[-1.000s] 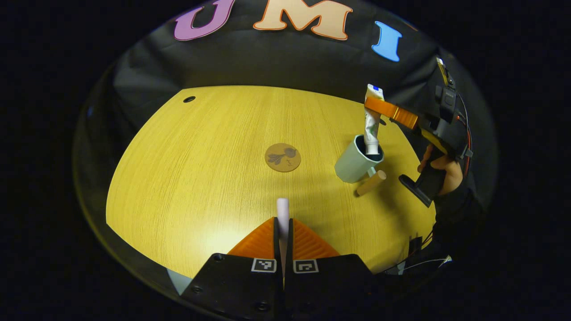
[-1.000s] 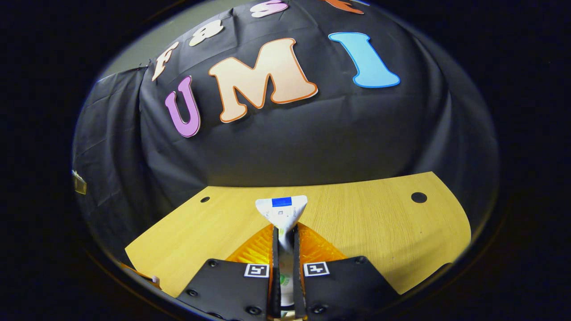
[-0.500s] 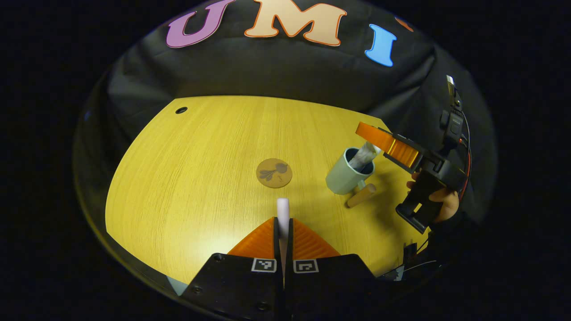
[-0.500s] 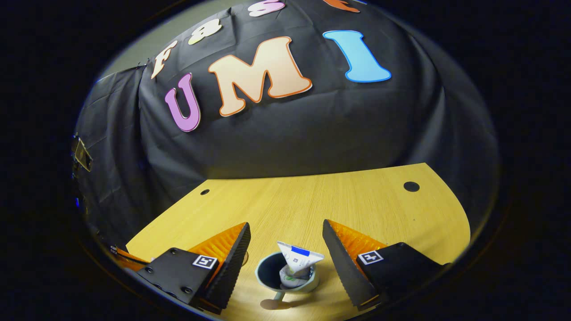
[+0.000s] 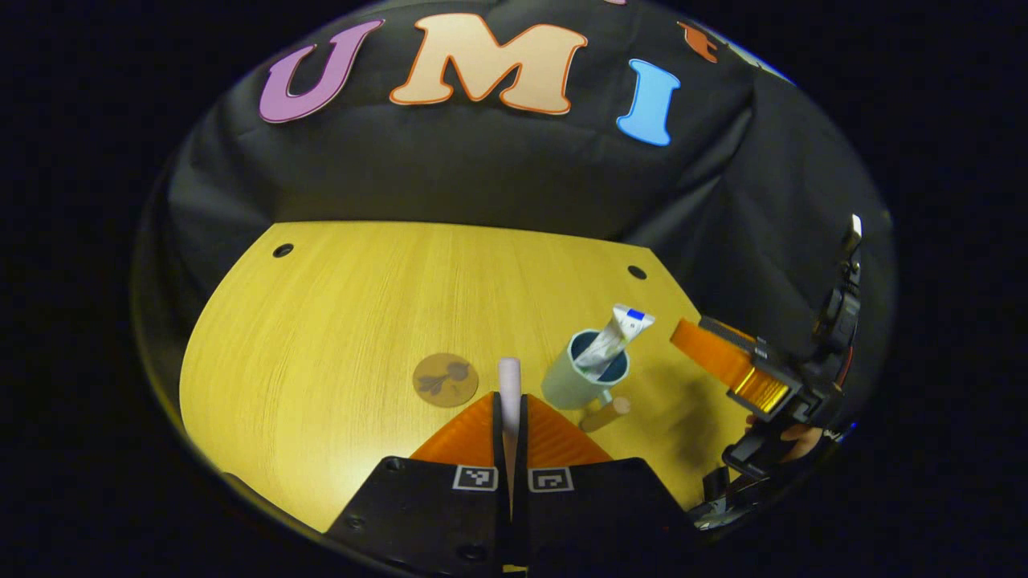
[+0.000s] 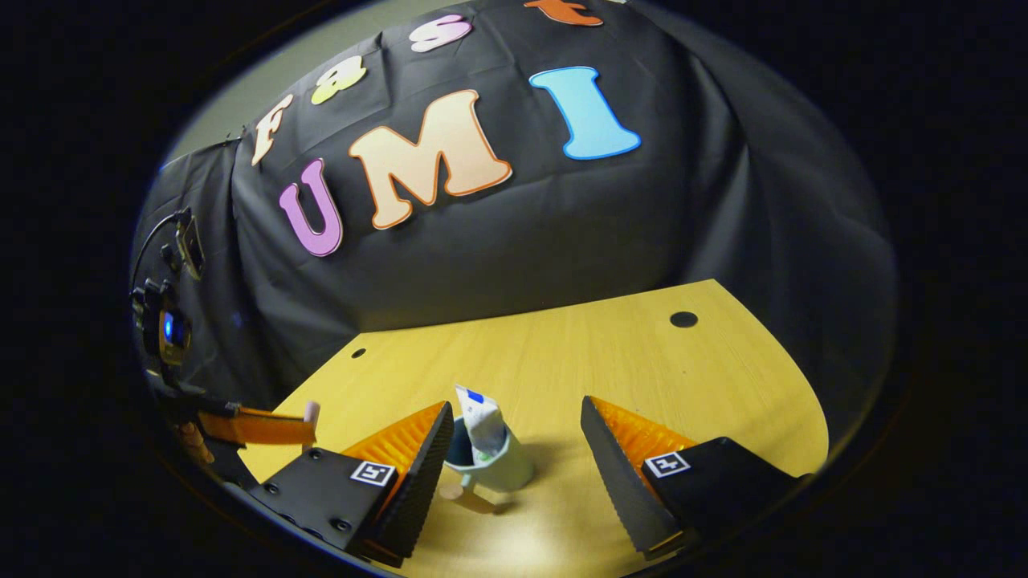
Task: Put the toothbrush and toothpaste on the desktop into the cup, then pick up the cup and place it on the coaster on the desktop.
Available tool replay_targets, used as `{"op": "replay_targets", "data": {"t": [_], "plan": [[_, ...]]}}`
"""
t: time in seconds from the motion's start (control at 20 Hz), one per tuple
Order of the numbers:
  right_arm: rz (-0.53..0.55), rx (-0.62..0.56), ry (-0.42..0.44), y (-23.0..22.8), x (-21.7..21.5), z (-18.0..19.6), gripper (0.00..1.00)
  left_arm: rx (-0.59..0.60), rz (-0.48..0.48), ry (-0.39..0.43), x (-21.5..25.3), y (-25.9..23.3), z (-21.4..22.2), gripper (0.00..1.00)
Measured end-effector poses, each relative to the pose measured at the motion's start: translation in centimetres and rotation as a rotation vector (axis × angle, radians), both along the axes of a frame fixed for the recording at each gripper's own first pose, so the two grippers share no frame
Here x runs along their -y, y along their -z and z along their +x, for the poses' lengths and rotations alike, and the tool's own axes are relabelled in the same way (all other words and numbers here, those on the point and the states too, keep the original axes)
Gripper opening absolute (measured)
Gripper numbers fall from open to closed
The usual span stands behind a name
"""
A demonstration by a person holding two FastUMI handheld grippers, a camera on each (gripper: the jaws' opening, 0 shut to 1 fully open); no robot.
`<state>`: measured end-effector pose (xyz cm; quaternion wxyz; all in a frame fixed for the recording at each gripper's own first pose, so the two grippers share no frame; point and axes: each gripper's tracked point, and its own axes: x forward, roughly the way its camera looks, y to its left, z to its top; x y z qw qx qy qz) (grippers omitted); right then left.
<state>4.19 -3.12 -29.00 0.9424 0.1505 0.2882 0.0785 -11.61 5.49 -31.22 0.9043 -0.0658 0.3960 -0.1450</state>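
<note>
In the left gripper view, my left gripper [image 5: 509,399] is shut on a white toothbrush [image 5: 509,376] that sticks out past the fingertips. A pale green cup [image 5: 572,385] with a wooden handle [image 5: 604,413] stands just right of them. The toothpaste tube [image 5: 617,339] leans inside it. The round brown coaster [image 5: 446,380] lies left of the fingertips. My right gripper [image 5: 715,359] hovers to the cup's right. In the right gripper view, my right gripper [image 6: 514,437] stands open, raised behind the cup [image 6: 494,466] and toothpaste [image 6: 482,421]. The left gripper [image 6: 257,427] with the toothbrush tip [image 6: 310,413] is at the left.
The wooden table [image 5: 337,305] has small dark holes near its far corners [image 5: 283,250] [image 5: 637,272]. The black cloth wall rises right behind the table's far edge. A hand [image 5: 791,440] holds the right gripper's grip at the right.
My right gripper opened and let the toothpaste drop into the cup, then drew back to the right. My left gripper, still holding the toothbrush, has come closer to the cup and coaster.
</note>
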Motion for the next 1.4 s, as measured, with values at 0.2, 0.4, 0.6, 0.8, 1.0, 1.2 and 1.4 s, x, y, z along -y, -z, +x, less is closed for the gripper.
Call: {"op": "replay_targets", "data": {"t": [0.2, 0.4, 0.6, 0.8, 1.0, 1.2, 1.4], "plan": [[-0.013, -0.024, 0.029, 0.0, 2.1, -2.5, 0.97, 0.093, -0.050, 0.014, 1.7, -2.0, 5.8, 0.00], [-0.039, -0.031, 0.033, -0.4, 3.6, -4.5, 0.97, 0.168, -0.104, -0.023, 4.2, -3.3, 8.9, 0.00], [-0.037, -0.048, 0.061, -0.7, 5.3, -5.6, 0.97, 0.213, -0.198, -0.068, 7.0, -3.6, 11.6, 0.00], [-0.048, -0.072, 0.090, -0.5, 7.3, -6.5, 0.97, 0.256, -0.256, -0.099, 8.8, -3.9, 13.3, 0.00], [-0.050, -0.092, 0.110, -0.2, 8.8, -6.9, 0.97, 0.290, -0.244, -0.114, 9.1, -3.5, 14.6, 0.00], [-0.050, -0.100, 0.116, -0.1, 9.5, -6.9, 0.97, 0.278, -0.222, -0.127, 9.2, -1.4, 14.5, 0.00], [-0.046, -0.102, 0.095, -0.3, 9.2, -6.5, 0.97, 0.264, -0.208, -0.130, 9.3, -0.9, 13.3, 0.00]]}}
